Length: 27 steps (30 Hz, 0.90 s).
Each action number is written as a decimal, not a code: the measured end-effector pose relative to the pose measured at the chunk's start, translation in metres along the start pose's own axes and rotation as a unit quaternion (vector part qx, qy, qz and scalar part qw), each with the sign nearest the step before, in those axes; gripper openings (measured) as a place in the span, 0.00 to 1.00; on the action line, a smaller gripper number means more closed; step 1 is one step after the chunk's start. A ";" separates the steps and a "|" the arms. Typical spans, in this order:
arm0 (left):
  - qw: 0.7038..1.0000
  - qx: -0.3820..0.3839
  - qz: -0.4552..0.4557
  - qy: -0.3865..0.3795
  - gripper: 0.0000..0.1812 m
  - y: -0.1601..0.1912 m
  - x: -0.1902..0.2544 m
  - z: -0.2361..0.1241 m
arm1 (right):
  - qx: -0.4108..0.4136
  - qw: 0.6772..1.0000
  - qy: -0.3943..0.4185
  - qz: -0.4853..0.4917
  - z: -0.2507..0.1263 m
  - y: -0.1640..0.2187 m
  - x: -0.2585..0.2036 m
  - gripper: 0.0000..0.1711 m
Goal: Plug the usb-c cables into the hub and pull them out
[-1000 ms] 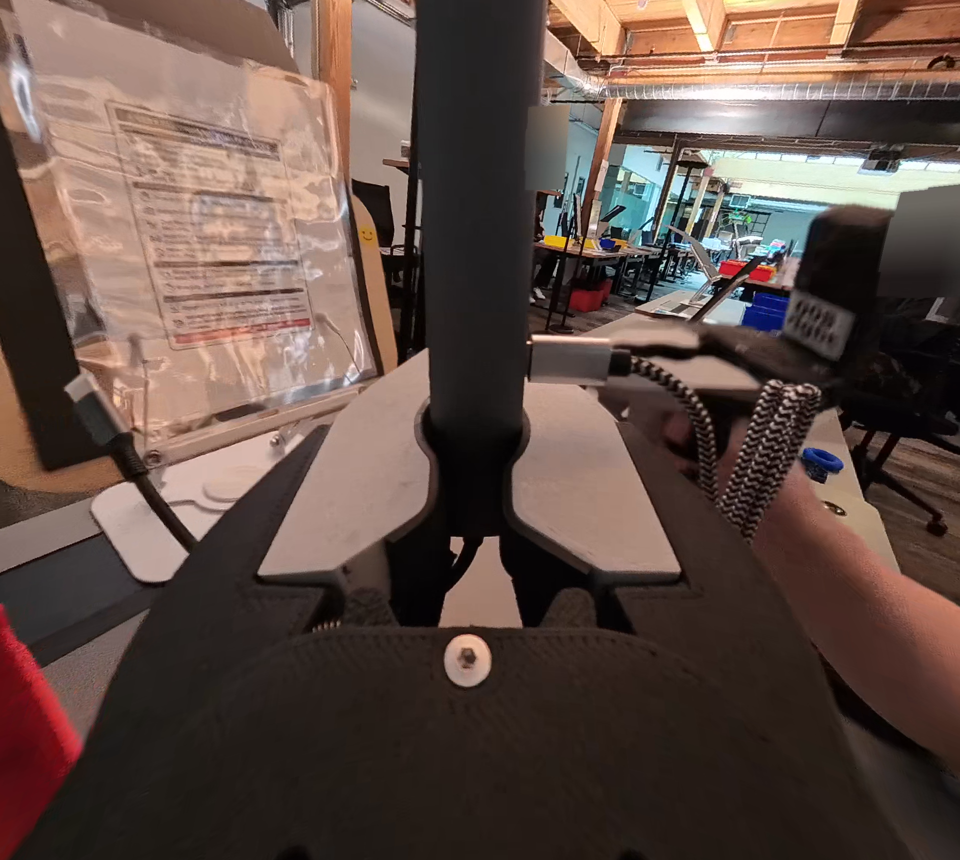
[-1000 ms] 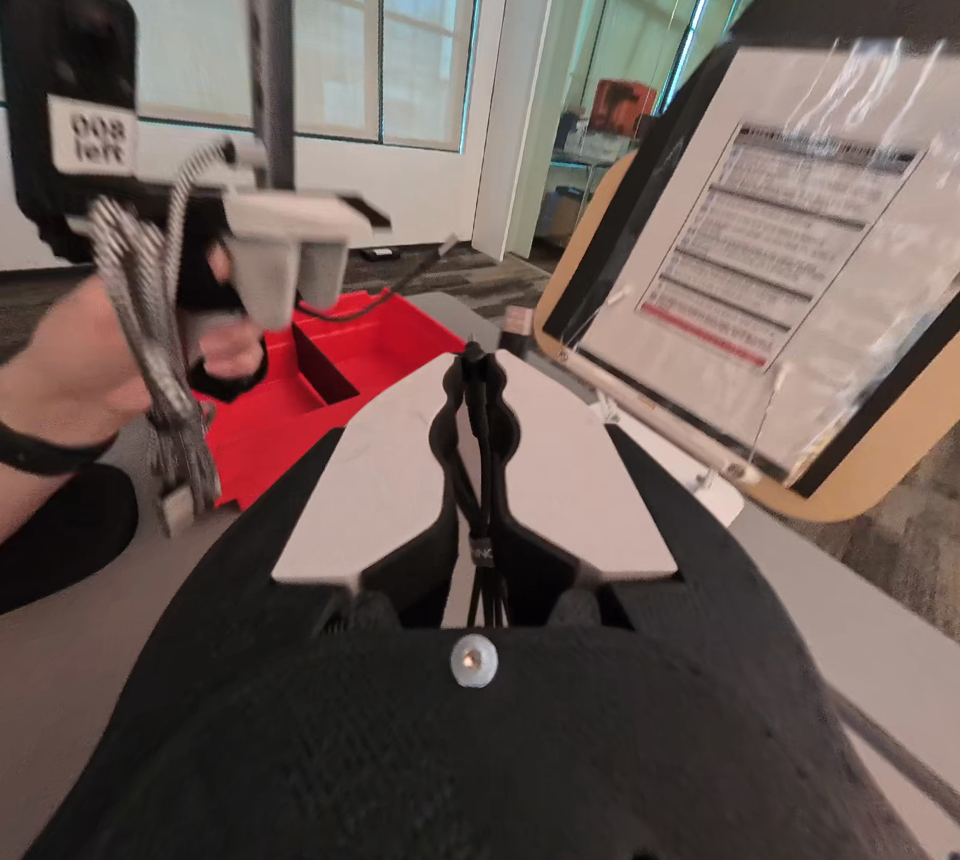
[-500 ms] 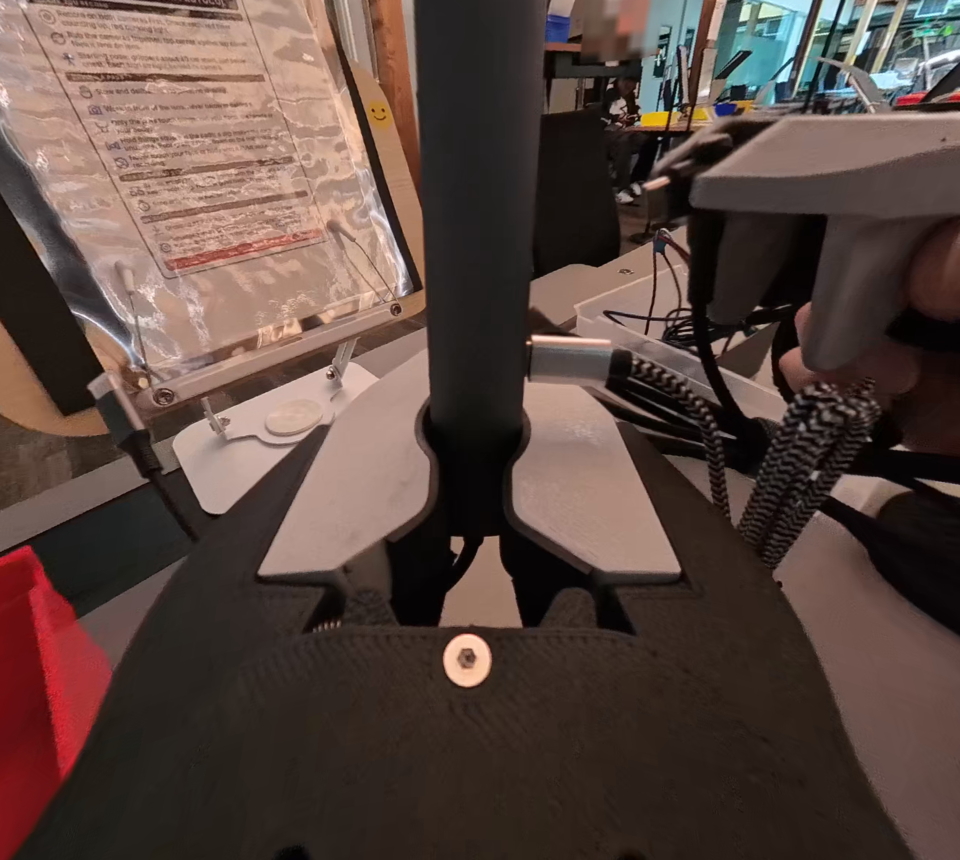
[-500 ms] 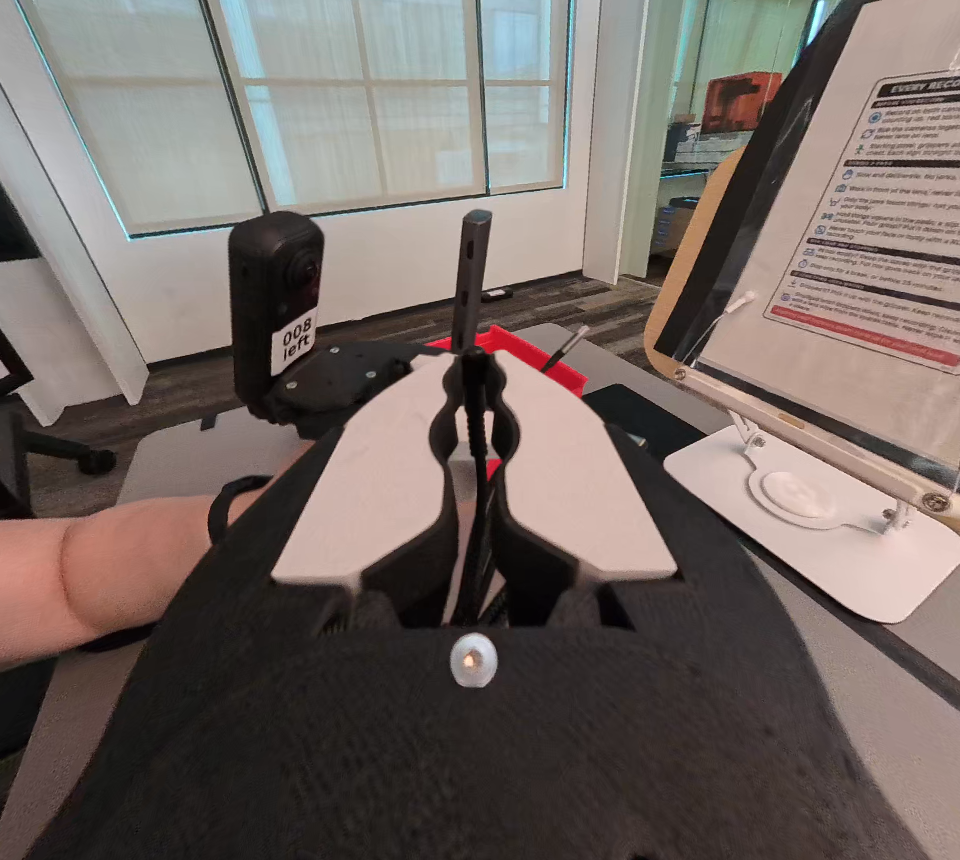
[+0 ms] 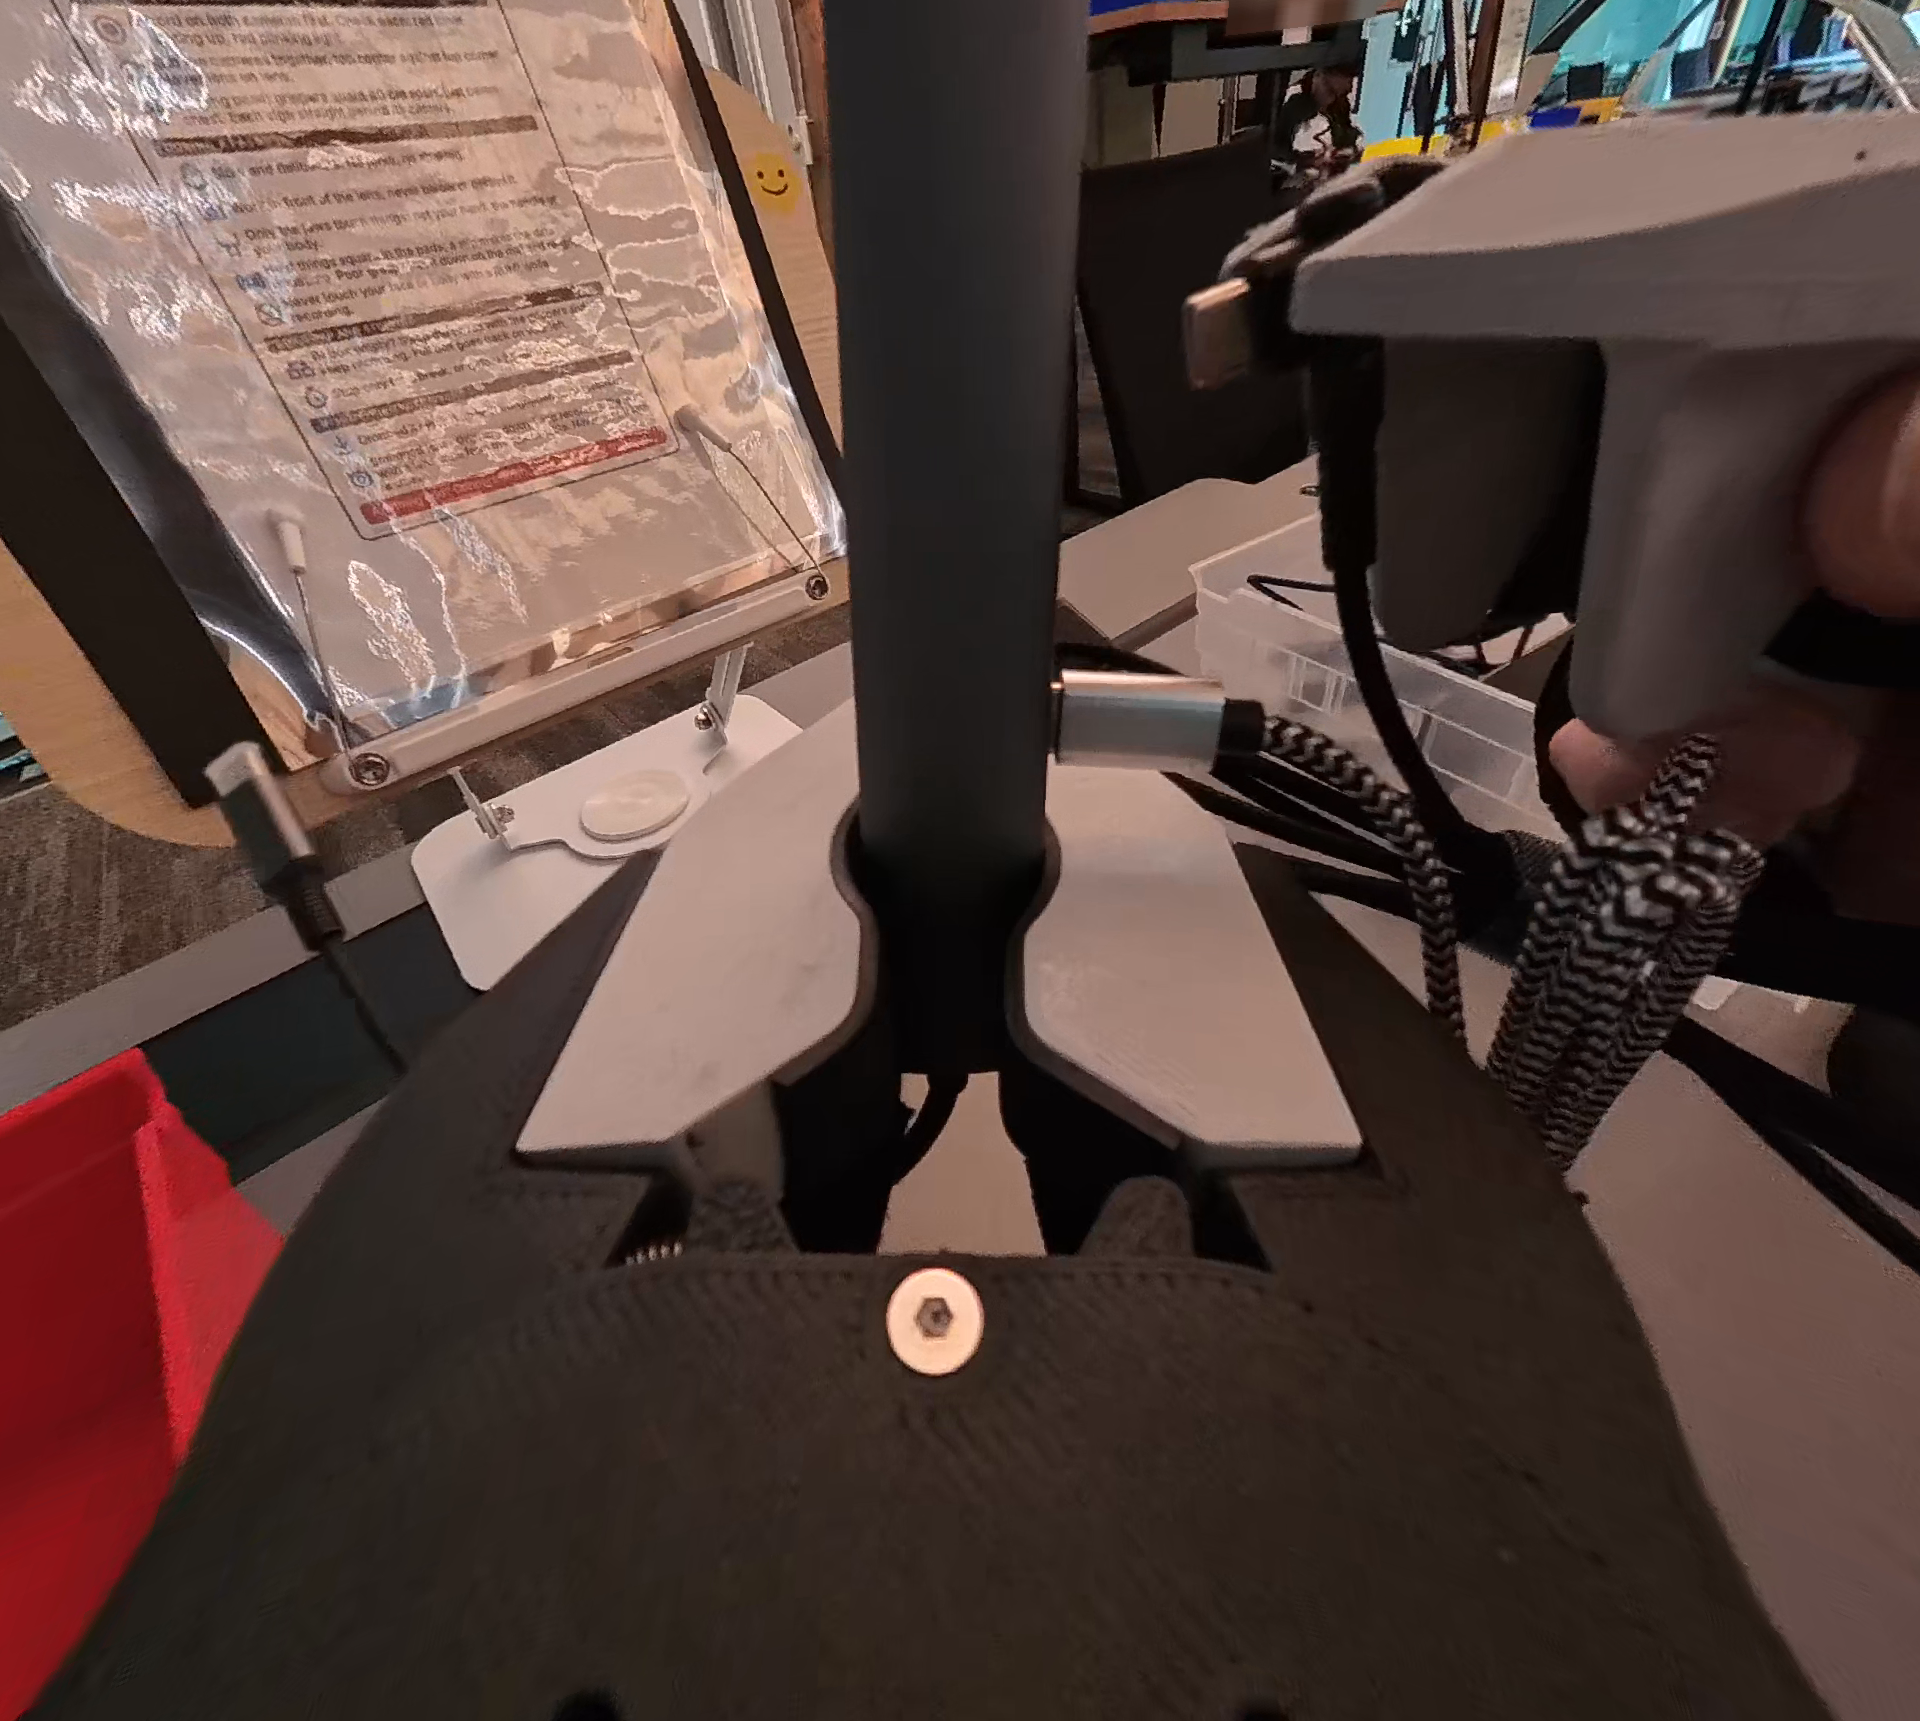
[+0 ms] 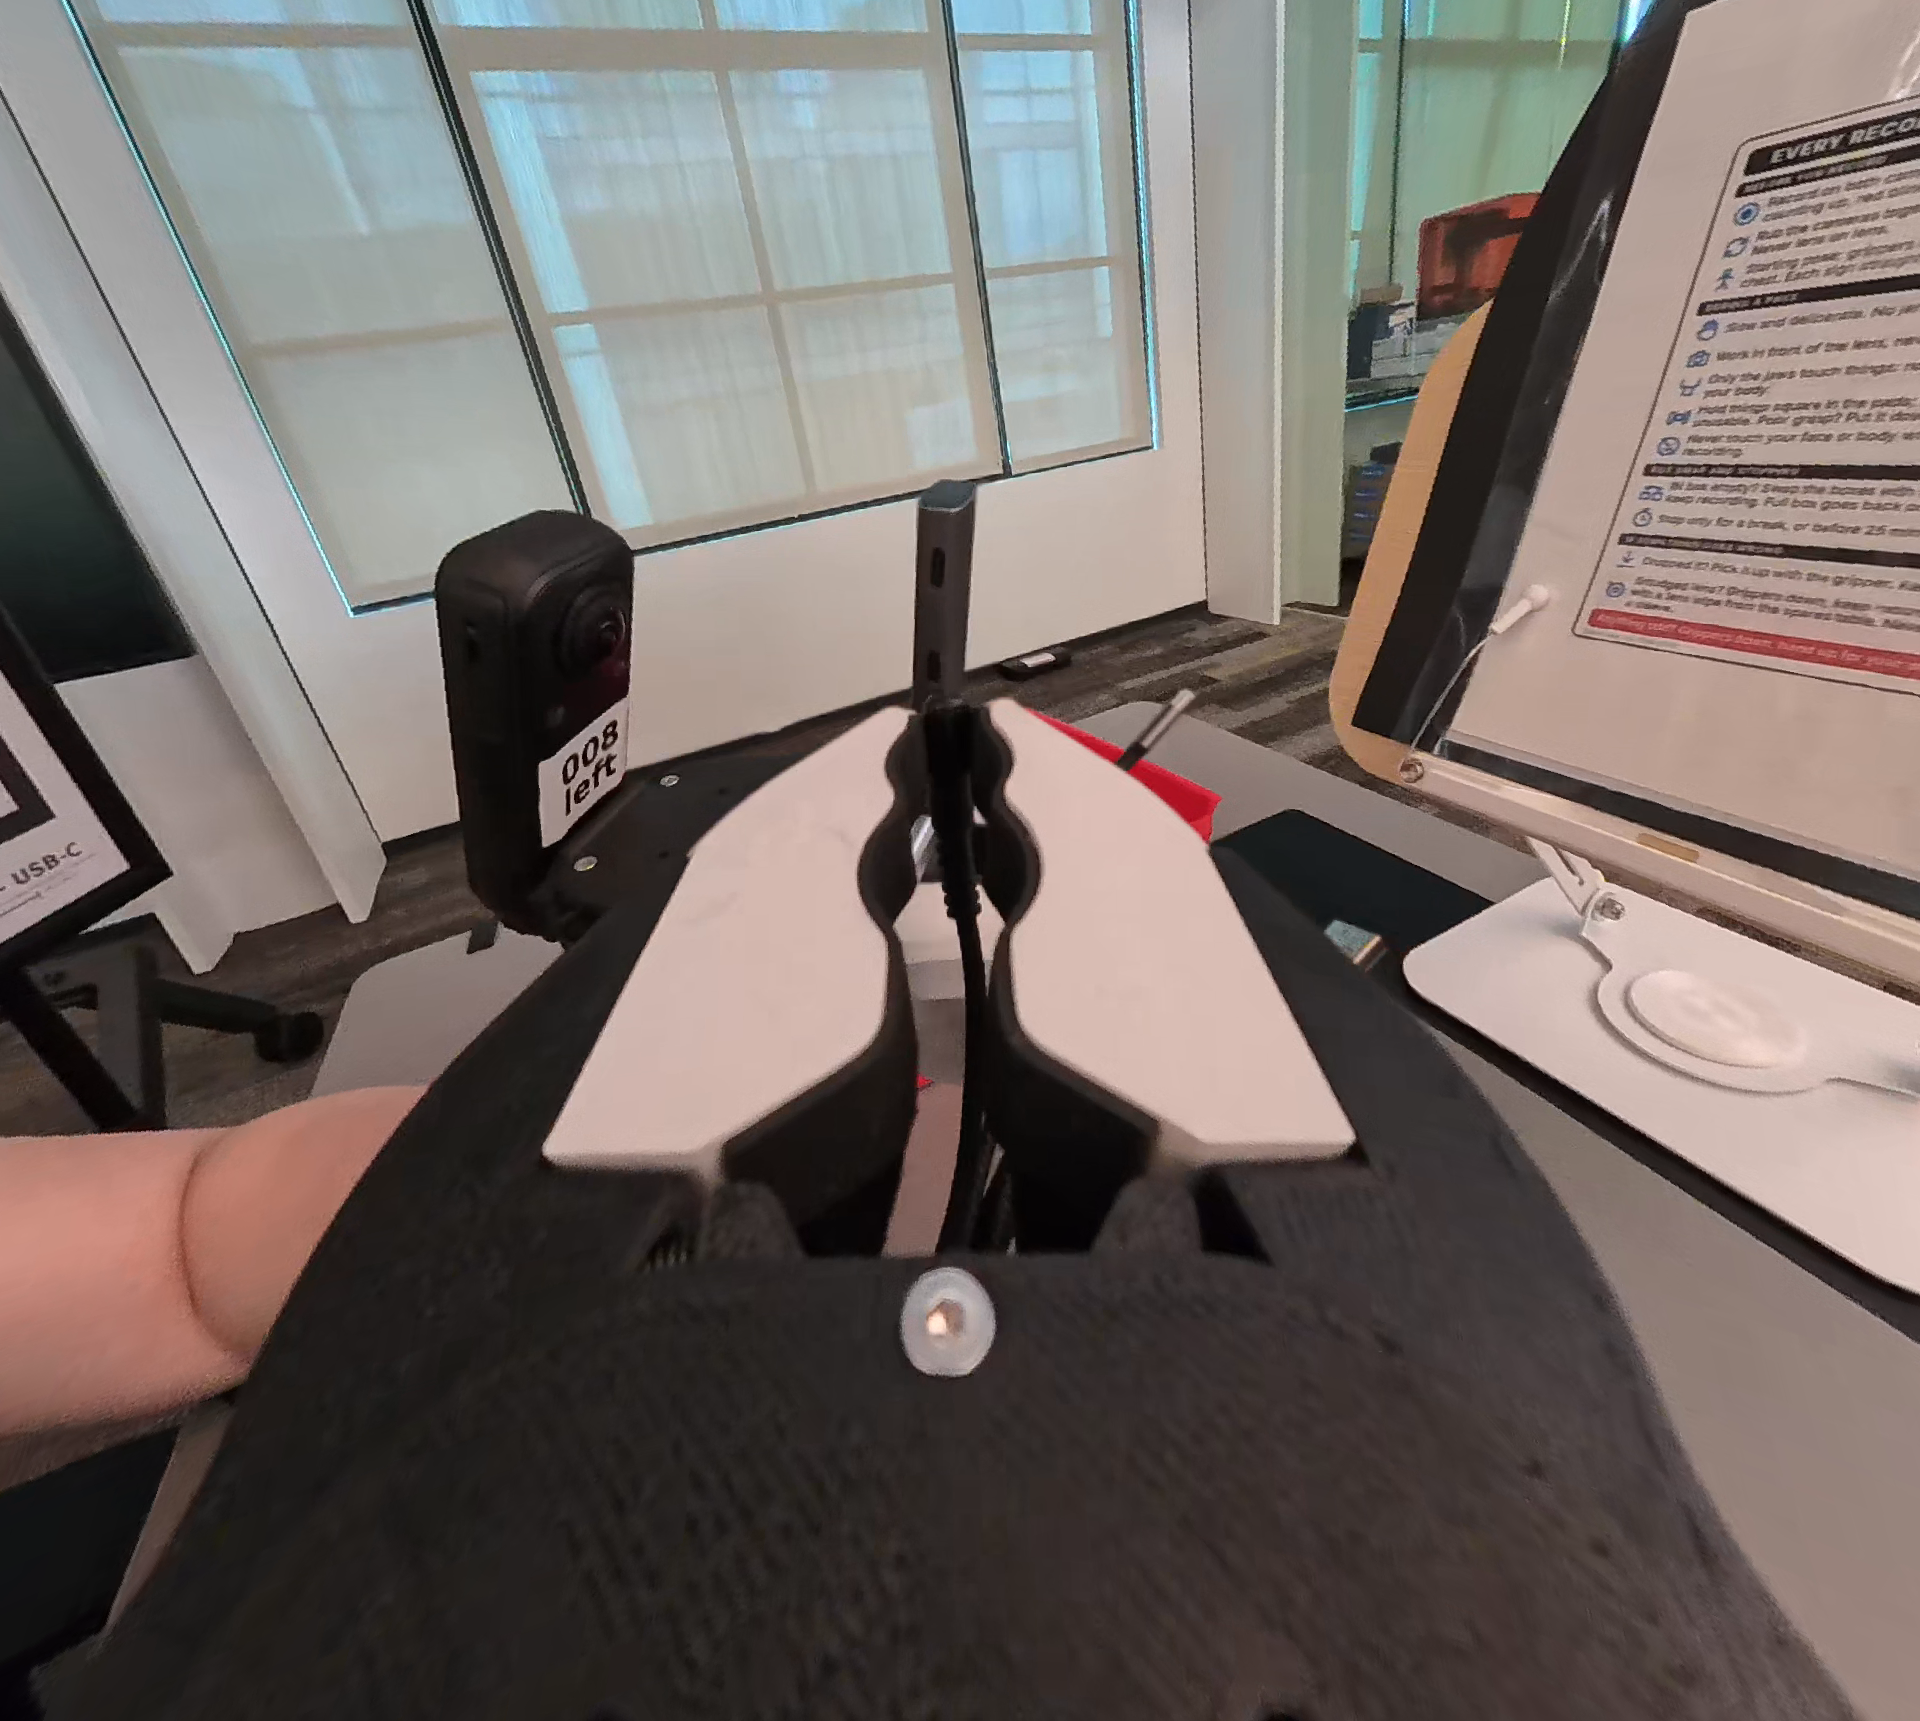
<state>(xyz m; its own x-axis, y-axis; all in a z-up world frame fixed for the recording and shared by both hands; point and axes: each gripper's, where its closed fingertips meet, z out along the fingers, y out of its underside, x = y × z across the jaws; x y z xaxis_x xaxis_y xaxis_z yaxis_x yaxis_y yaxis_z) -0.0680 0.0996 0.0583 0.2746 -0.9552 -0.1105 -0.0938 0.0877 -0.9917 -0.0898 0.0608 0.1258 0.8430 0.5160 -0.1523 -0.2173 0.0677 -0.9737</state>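
Hub (image 5: 951, 321) stands upright, pinched in our left gripper (image 5: 945, 861), a braided cable plug (image 5: 1138, 721) seated in its right side. Our right gripper (image 6: 940, 736) clamps a black cable (image 6: 966, 996), its plug (image 5: 1221, 336) hovering just right of the hub.

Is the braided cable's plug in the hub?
In: the braided cable's silver plug sits flush against the side of the upright grey hub, no metal tip showing.

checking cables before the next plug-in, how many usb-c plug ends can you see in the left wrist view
3: a silver plug on the braided cable plugged into the grey hub; one in the right gripper; one dark plug hanging left. Others may be hidden.
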 end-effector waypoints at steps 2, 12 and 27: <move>1.000 0.001 0.003 -0.002 0.10 -0.001 0.000 -0.001 | 0.000 1.000 -0.003 -0.005 -0.001 -0.001 0.000 0.05; 1.000 0.011 0.018 -0.015 0.10 -0.030 -0.014 -0.023 | -0.068 0.998 -0.009 0.003 -0.006 0.024 0.034 0.05; 0.969 -0.028 -0.180 0.166 0.10 -0.012 0.046 -0.011 | -0.040 0.974 0.098 -0.199 -0.025 -0.002 0.052 0.05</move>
<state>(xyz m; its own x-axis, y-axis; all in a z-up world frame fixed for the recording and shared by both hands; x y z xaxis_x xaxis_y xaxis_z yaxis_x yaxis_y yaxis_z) -0.0649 0.0512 0.0654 -0.0235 -0.9600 0.2791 -0.1029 -0.2753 -0.9558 -0.0334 0.0657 0.1153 0.9324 0.2885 0.2178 0.1779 0.1583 -0.9712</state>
